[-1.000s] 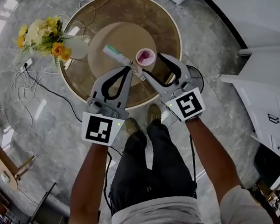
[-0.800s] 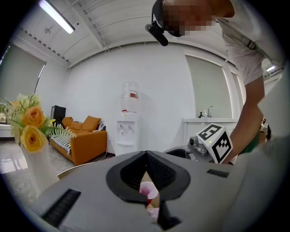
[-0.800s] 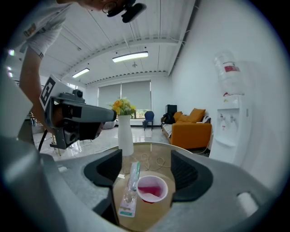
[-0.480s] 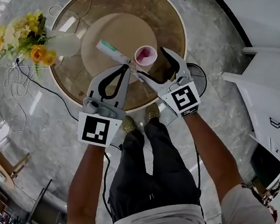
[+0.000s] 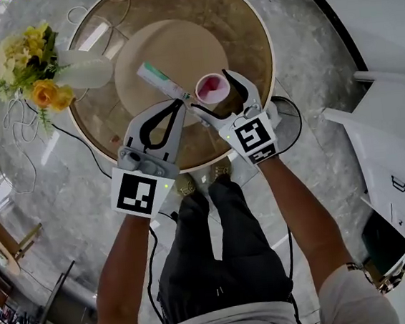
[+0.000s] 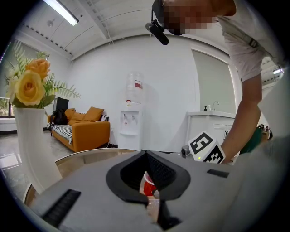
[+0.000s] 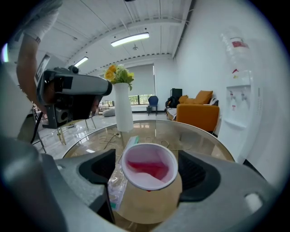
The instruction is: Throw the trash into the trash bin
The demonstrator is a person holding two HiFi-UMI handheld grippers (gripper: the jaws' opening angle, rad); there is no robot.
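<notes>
A paper cup (image 5: 211,88), red outside and pink inside, stands on the round table's tan centre disc (image 5: 176,49). A clear wrapper with a green-and-white end (image 5: 159,79) lies just left of it. My right gripper (image 5: 212,92) has one jaw on each side of the cup; the jaws are opening and a gap shows on both sides (image 7: 147,176). My left gripper (image 5: 180,102) is shut, its tips close to the wrapper's near end. In the left gripper view the cup (image 6: 148,183) shows through the loop of the shut jaws (image 6: 146,155).
A white vase (image 5: 85,69) of yellow flowers (image 5: 23,61) stands at the glass table's left rim (image 5: 84,134). White cabinets (image 5: 394,137) stand at the right. Cables (image 5: 24,111) trail on the floor. The person's feet (image 5: 204,175) are by the table's near edge.
Both grippers have come down toward the table. The right jaws have widened and now flank the cup. The left jaws stay shut.
</notes>
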